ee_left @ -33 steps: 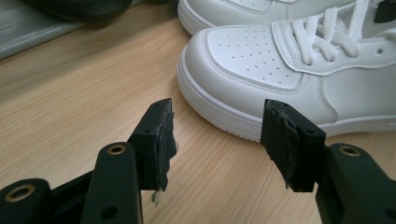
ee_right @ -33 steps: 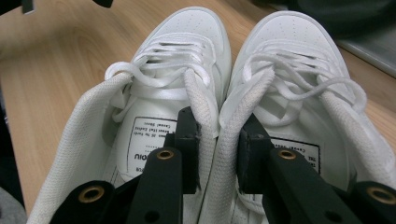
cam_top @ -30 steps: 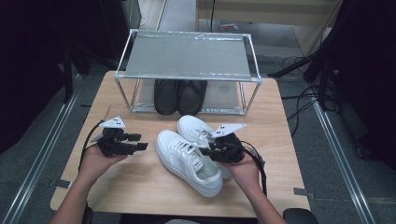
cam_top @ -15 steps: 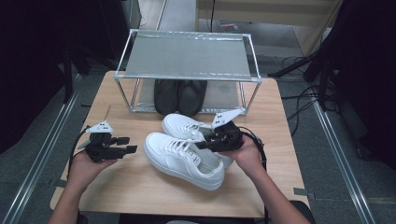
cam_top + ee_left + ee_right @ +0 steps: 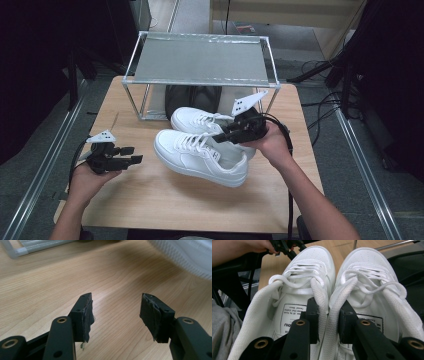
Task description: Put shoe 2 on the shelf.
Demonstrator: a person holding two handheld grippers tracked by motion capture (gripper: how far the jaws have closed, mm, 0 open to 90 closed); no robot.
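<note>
Pinching both sneaker collars between jaws

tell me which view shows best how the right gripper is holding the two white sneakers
The right gripper view: the right gripper has one black finger inside each of the white sneakers, pinching their inner collars together. The high view shows the pair carried near the metal rack, grip hidden. The left gripper view shows a strip of white sole.
</note>
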